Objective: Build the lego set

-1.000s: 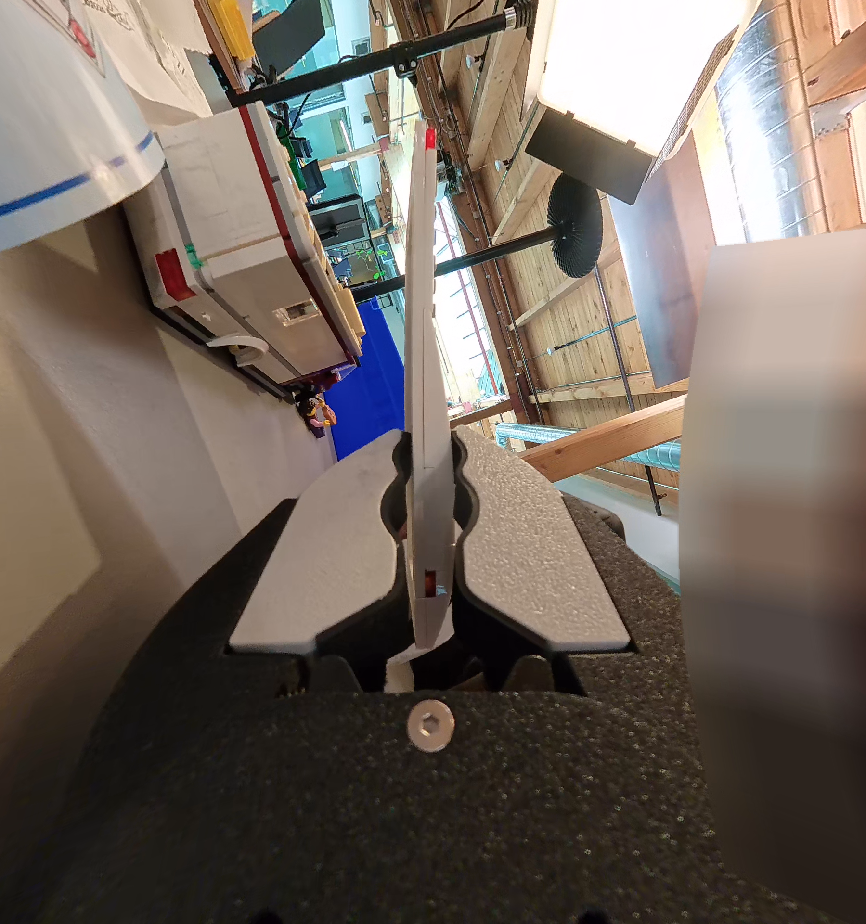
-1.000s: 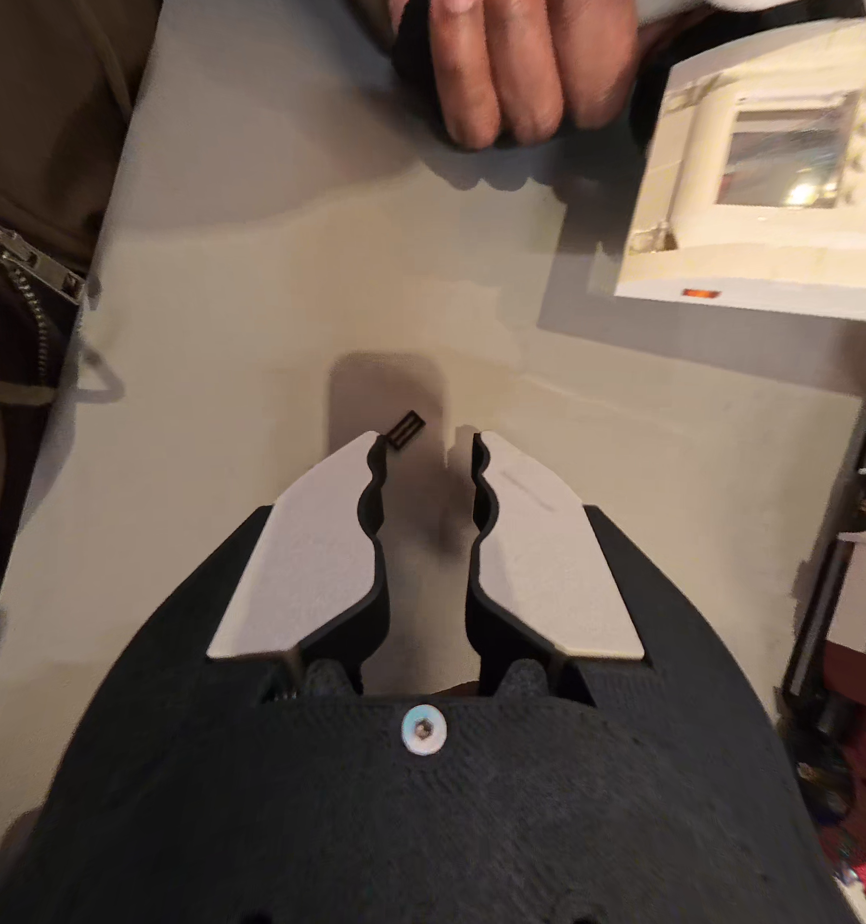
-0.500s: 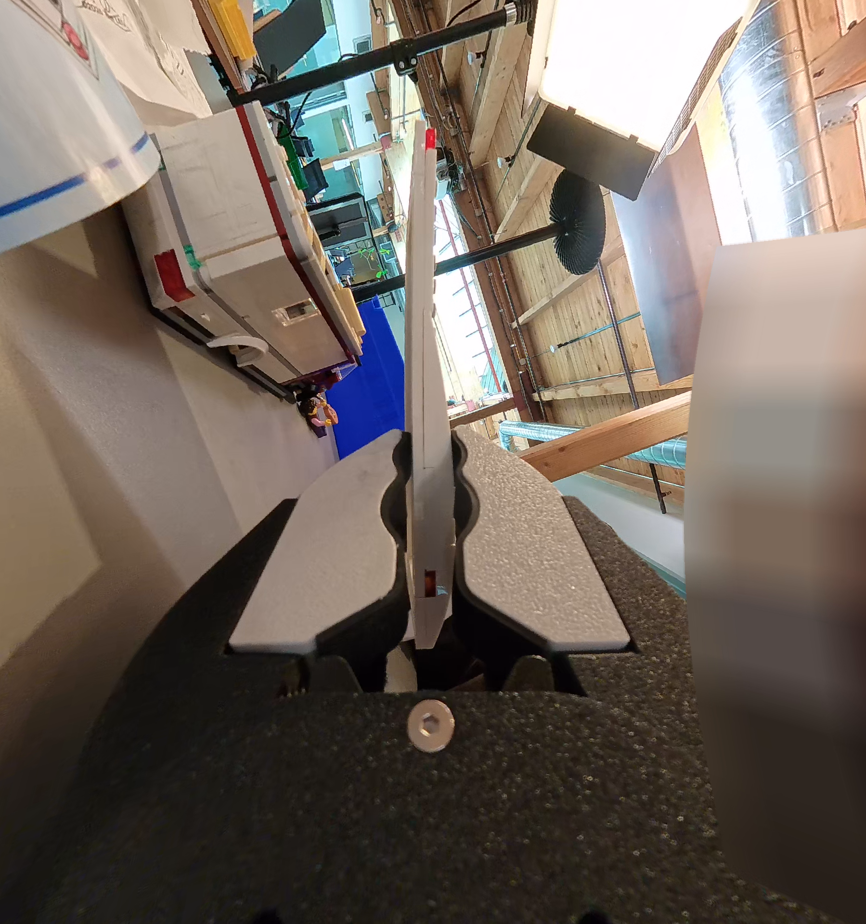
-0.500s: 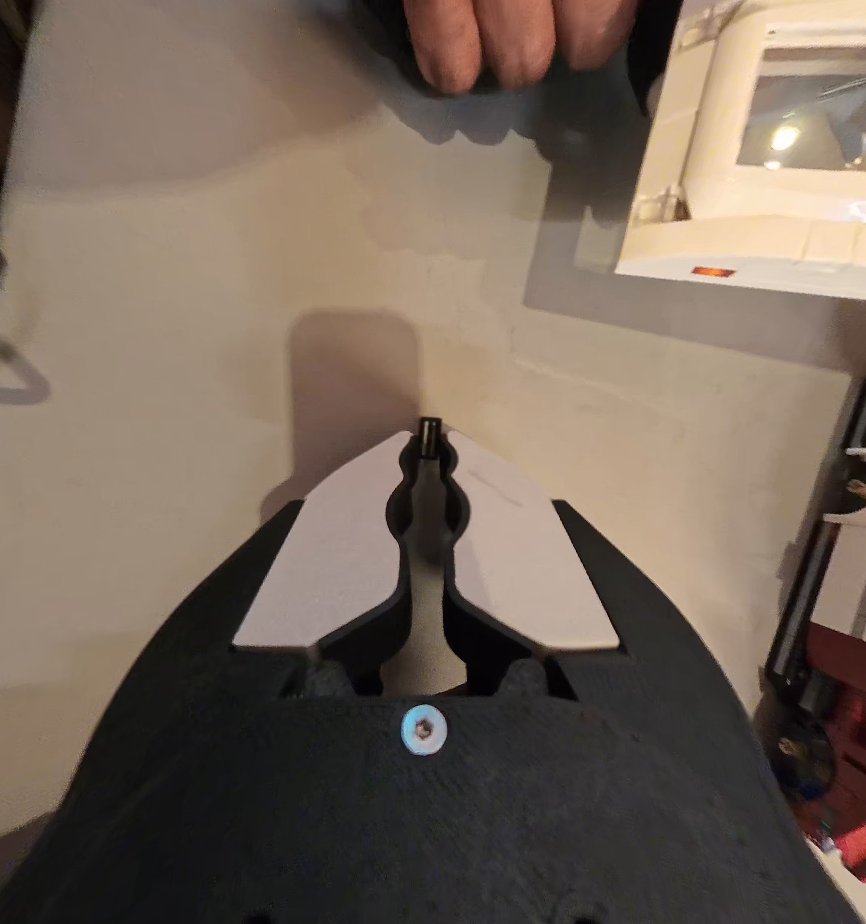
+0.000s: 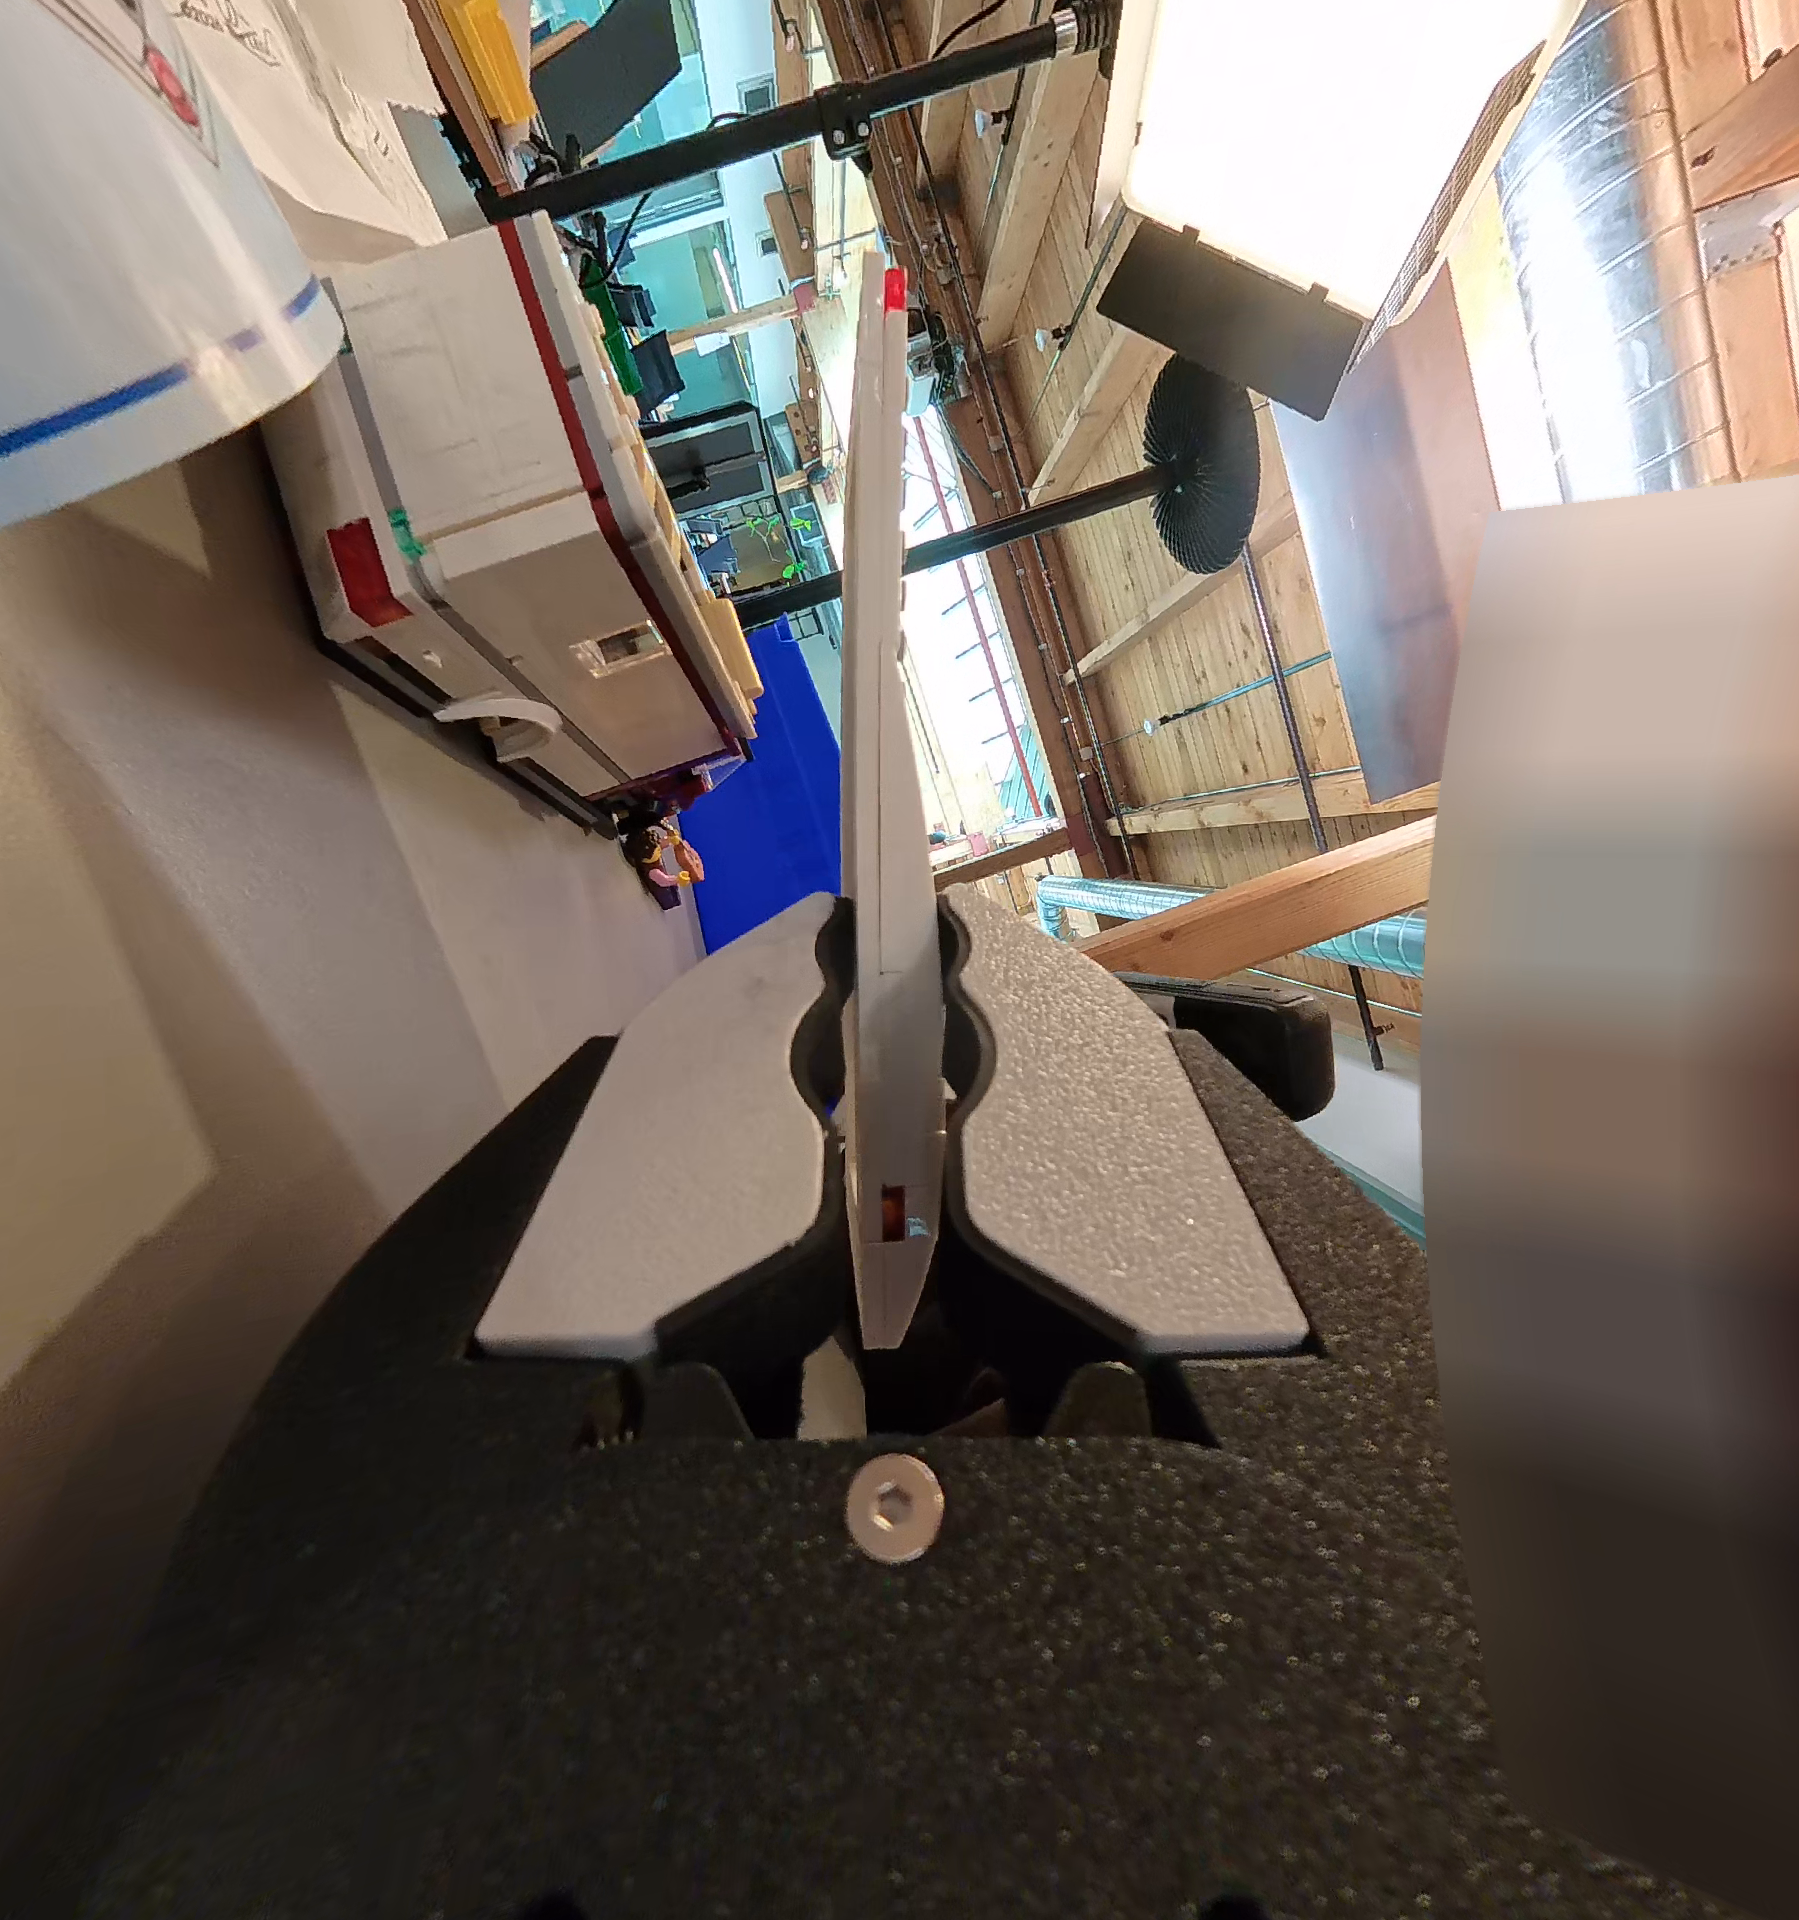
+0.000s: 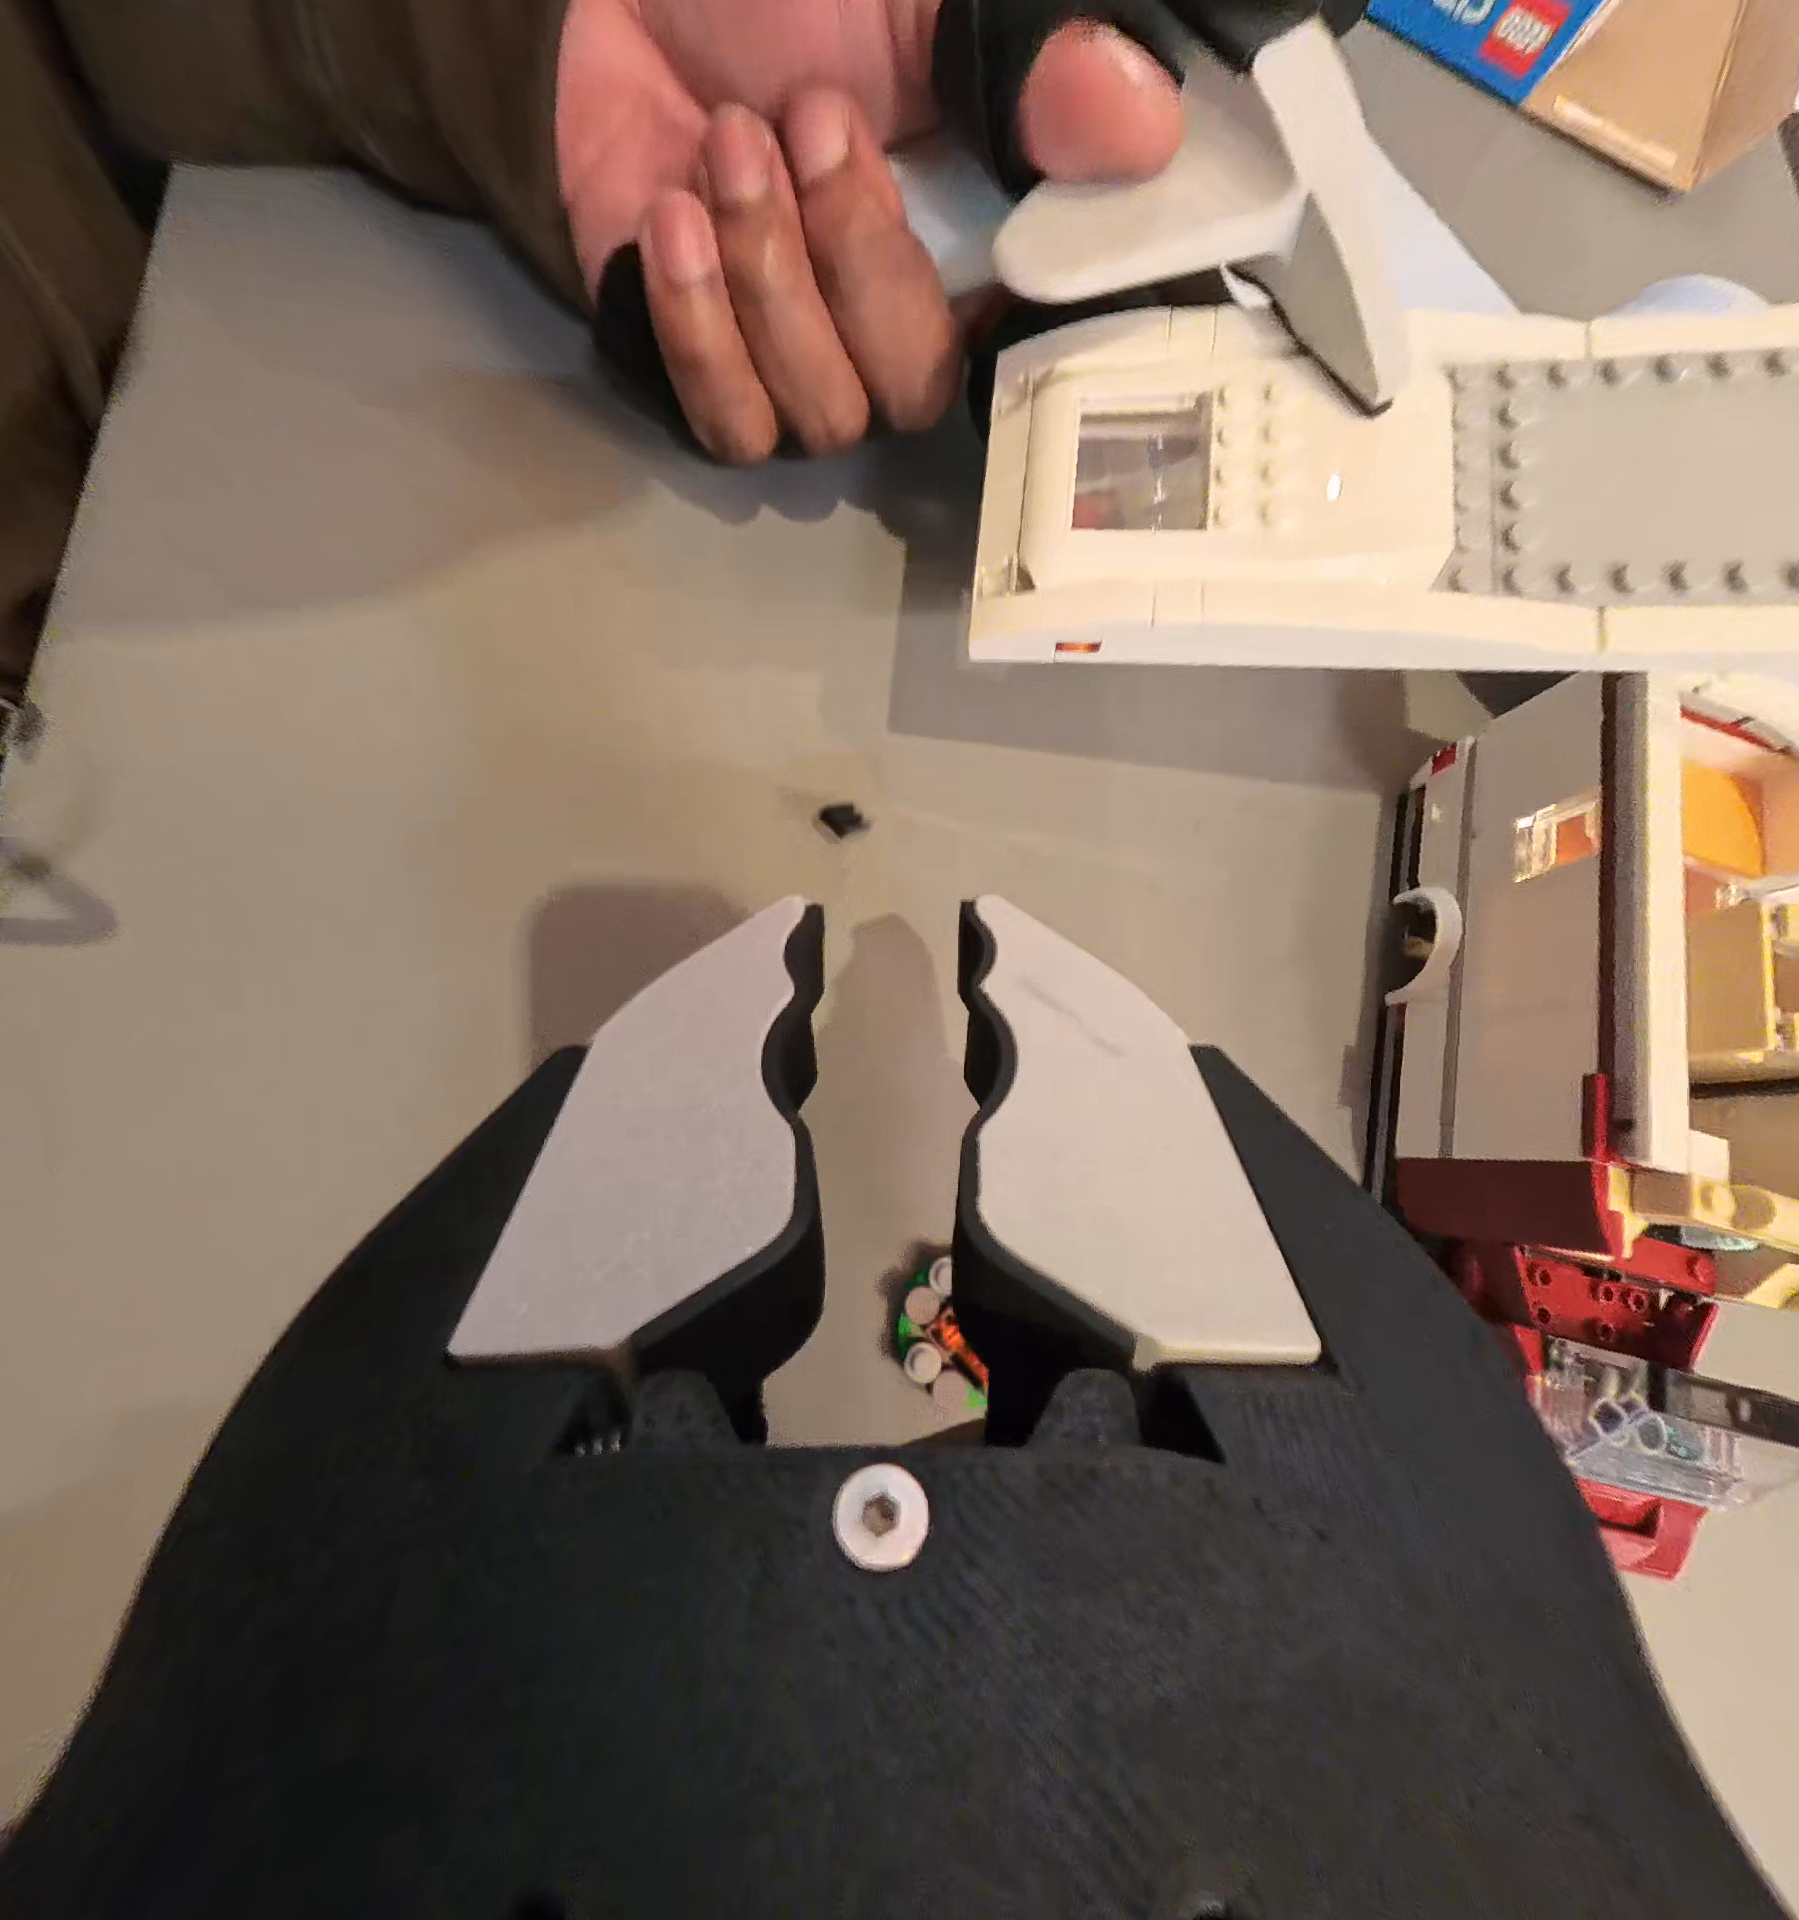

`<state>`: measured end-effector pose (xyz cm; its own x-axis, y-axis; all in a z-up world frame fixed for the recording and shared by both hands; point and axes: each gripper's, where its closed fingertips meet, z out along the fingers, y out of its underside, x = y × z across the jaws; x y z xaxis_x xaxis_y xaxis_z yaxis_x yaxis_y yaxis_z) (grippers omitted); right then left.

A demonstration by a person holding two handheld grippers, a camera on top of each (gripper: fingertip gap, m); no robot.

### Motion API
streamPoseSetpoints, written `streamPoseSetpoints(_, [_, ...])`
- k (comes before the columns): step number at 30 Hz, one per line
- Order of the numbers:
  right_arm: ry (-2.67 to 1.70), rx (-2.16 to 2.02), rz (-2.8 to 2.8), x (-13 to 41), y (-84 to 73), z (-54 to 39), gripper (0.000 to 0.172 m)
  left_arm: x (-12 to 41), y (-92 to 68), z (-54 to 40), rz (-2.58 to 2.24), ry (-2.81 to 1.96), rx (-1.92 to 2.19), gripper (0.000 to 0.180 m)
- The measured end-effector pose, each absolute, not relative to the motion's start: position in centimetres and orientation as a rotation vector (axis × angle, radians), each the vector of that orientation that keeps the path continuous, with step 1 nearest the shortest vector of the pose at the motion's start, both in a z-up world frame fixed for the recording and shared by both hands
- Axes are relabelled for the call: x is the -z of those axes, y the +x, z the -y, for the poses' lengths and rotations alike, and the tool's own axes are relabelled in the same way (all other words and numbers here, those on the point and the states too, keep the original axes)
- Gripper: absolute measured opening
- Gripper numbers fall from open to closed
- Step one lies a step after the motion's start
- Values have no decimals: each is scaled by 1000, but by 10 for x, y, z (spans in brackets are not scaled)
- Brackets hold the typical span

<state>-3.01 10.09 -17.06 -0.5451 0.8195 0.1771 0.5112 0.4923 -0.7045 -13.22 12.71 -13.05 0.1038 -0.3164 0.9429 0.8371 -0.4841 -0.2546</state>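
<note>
Two grippers, one loaded

Left gripper pinches a white brick-built panel edge-on, pads pressing both faces; likely stiff, light, prone to separating. Right gripper hangs parted, bare, above the desk, near a small black piece.

A bright light panel glares overhead; the tabletop looks dimmer, with soft shadows, motion blur and wide-angle edge bending.

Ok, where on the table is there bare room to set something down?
Bare table lies left of the right gripper, between the brown jacket and the small black piece. It is crowded to the right: brick-built camper van, white roof panel, and the hand up top.
</note>
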Motion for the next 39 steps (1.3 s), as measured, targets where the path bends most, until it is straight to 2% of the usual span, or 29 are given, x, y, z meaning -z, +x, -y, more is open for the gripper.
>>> streamPoseSetpoints(14, [-1410, -822, 2234, 204, -55, -75, 22, 129, -135, -126, 552, -1444, 1541, 14])
streamPoseSetpoints(19, [-1443, -696, 2227, 218, -61, -76, 21, 131, -135, -126, 562, -1454, 1540, 14])
streamPoseSetpoints(23, [-1406, -711, 2248, 219, -61, -72, 9, 132, -132, -126, 561, -1465, 1548, 14])
streamPoseSetpoints(25, [-1361, -702, 2276, 219, -59, -72, 8, 133, -131, -126, 565, -1472, 1554, 14])
streamPoseSetpoints(30, [-1200, -628, 2373, 218, -43, -83, 9, 132, -126, -124, 553, -1482, 1571, 14])
streamPoseSetpoints(36, [-1270, -552, 2285, 216, -47, -109, 21, 130, -124, -123, 542, -1484, 1577, 14])
streamPoseSetpoints(39, [-1283, -548, 2261, 216, -51, -110, 21, 130, -125, -123, 542, -1481, 1575, 14])
